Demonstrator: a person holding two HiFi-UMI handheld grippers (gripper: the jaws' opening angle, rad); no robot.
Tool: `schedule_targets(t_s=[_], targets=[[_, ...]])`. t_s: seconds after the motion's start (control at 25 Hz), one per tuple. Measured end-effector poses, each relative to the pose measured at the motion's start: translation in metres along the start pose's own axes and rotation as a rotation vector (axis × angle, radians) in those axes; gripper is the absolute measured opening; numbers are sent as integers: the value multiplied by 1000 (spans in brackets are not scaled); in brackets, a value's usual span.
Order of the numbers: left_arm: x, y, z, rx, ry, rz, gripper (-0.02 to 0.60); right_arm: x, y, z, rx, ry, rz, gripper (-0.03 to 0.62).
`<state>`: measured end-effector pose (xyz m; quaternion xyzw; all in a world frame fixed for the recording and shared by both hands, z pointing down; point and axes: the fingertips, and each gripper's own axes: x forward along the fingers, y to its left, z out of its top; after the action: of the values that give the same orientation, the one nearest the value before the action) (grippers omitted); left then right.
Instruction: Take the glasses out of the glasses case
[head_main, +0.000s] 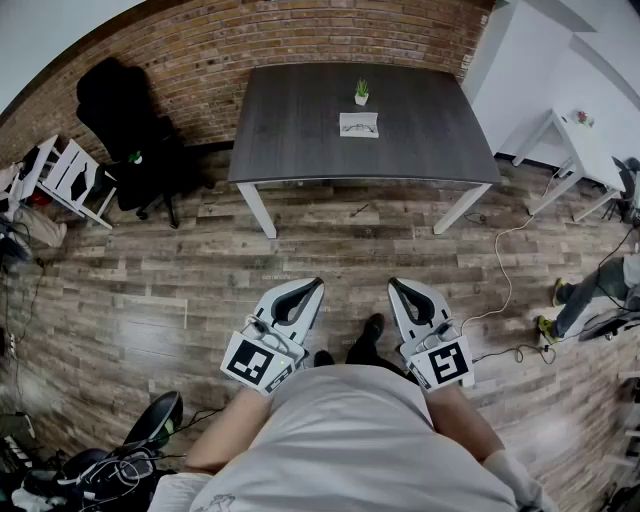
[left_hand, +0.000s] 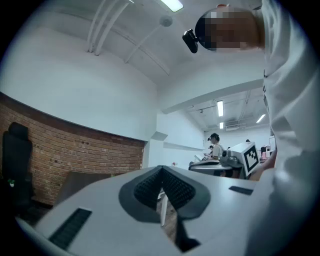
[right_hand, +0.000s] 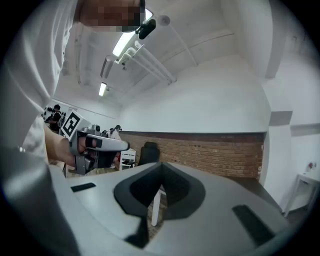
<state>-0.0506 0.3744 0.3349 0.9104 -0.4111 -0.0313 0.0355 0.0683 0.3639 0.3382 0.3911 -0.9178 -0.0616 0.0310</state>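
Standing on the wooden floor (head_main: 150, 290) well short of the dark grey counter (head_main: 300, 130), a person holds the left hand-held gripper (head_main: 312, 288) and the right hand-held gripper (head_main: 398, 287) close to the body at the bottom centre of the head view, both pointing toward the counter. In each gripper view the jaws are pressed together at the tips with nothing between them, only the floor and a white counter leg showing through the gap behind the pads. The glasses case (head_main: 359, 124), a pale flat rectangle, lies on the counter in the upper middle of the frame, just below a small potted plant (head_main: 361, 92) and well apart from both grippers. It is too small to tell whether its lid is up or the glasses are inside. By this showing the task has not begun: the approach, the opening and the lifting out all appear to remain. No brand, label or legible writing can be made out; the only print is the black-and-white square markers (head_main: 257, 362) on the grippers' cubes.
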Motion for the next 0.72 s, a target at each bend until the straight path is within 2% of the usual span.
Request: schedule_targets(t_s=[0.4, 0.72], targets=[[20, 22, -2, -1, 11, 49, 11, 23, -21, -8, 5, 5, 25, 5], [63, 35, -9, -5, 29, 53, 11, 37, -61, -20, 19, 16, 28, 5]])
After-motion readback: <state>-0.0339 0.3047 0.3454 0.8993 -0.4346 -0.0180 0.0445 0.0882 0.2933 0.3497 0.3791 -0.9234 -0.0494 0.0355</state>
